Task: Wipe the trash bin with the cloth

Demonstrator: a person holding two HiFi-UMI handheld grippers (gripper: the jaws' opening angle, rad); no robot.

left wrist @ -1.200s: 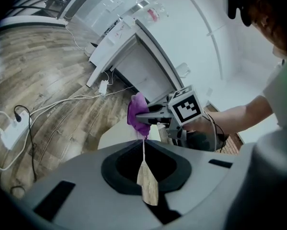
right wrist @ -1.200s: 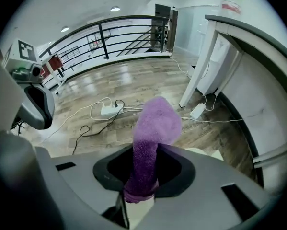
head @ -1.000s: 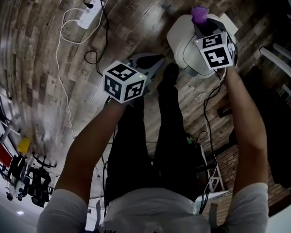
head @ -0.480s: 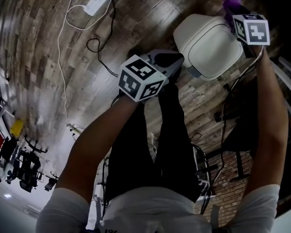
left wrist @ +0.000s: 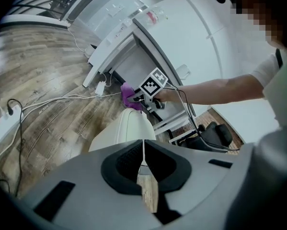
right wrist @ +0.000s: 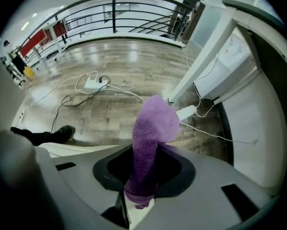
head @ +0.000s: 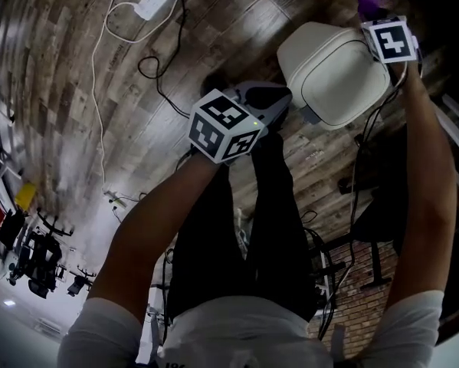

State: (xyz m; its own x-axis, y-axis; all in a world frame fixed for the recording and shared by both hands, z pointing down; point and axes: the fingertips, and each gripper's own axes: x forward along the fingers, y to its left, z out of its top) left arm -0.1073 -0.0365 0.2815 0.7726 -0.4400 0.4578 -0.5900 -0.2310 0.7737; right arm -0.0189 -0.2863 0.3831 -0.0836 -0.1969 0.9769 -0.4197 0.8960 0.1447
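Cloth (right wrist: 152, 128) grasped in right tongs (right wrist: 142, 178) at far edge of trash bin (head: 332, 71); left tongs (left wrist: 143, 164) clenched.

The trash bin (head: 332, 75) stands on the floor (head: 76, 90) right of the left gripper (head: 275, 96), the cloth (head: 367, 2) by its far corner.

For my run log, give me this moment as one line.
right gripper: jaws shut on purple cloth, by far edge of trash bin | left gripper: jaws shut, empty
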